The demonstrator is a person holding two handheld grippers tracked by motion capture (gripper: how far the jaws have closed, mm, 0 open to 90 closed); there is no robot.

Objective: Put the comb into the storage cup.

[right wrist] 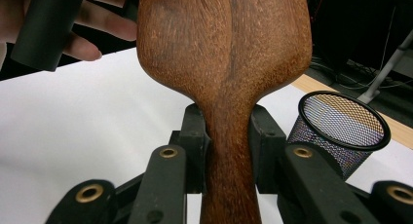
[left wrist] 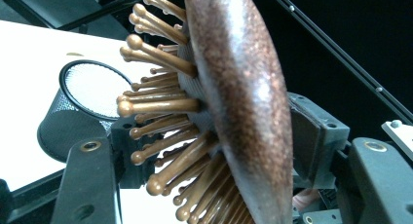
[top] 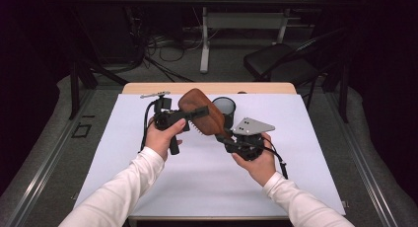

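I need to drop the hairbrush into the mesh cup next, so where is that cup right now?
In the high view the black mesh cup stands upright near the table's far edge, just behind and right of the wooden hairbrush held over the white sheet.

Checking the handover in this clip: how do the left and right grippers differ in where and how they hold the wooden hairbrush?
The right gripper clamps the wooden hairbrush at its narrow handle neck; the left gripper straddles the wide head, one jaw among the bristles, one behind the back. The right pads visibly press; whether the left pads touch is unclear. Both hold it raised above the table.
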